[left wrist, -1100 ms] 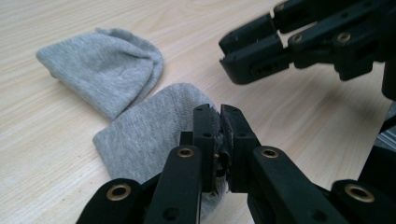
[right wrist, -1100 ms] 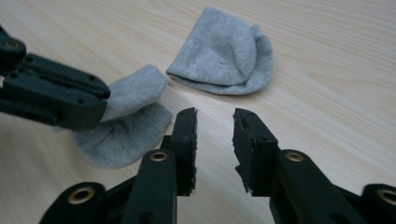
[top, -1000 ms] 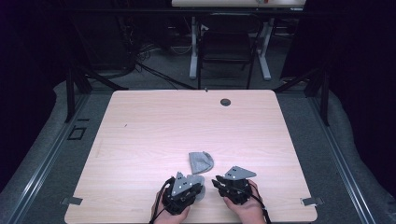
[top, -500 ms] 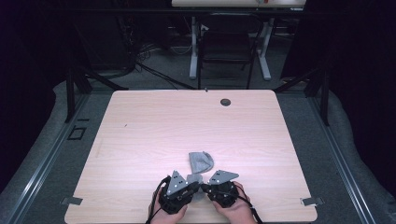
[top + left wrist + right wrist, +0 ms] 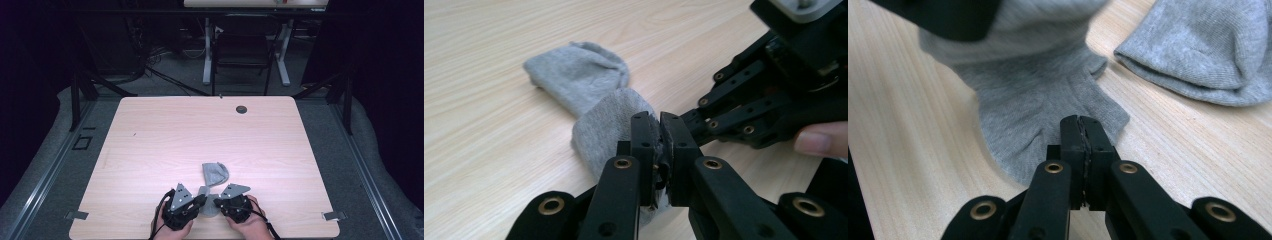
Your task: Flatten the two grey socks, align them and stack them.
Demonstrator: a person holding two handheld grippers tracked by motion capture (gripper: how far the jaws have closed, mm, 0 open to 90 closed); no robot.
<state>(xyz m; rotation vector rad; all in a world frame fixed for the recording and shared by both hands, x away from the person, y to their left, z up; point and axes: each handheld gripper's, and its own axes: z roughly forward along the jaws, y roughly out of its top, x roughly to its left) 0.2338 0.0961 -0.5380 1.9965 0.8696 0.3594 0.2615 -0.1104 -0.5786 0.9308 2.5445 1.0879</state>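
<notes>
While clamped on the cuff end of the grey sock (image 5: pixel 596 130) near the table's (image 5: pixel 150 140) front edge, left gripper (image 5: pixel 659 145) with jaws pinched tight on a fold of fabric, lifting it slightly off the wood. Farther right, right gripper (image 5: pixel 1082 150) likewise closed on the sock's near edge, jaws nearly meeting with thin cloth between; toe end lying flat and rumpled beyond. Judging by this, grasp done on both sides, with spreading, folding or moving all left.

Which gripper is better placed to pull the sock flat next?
Probably the right gripper: its shut jaws pinch the grey sock at a free edge. The left gripper clamps bunched fabric, so it could anchor.
</notes>
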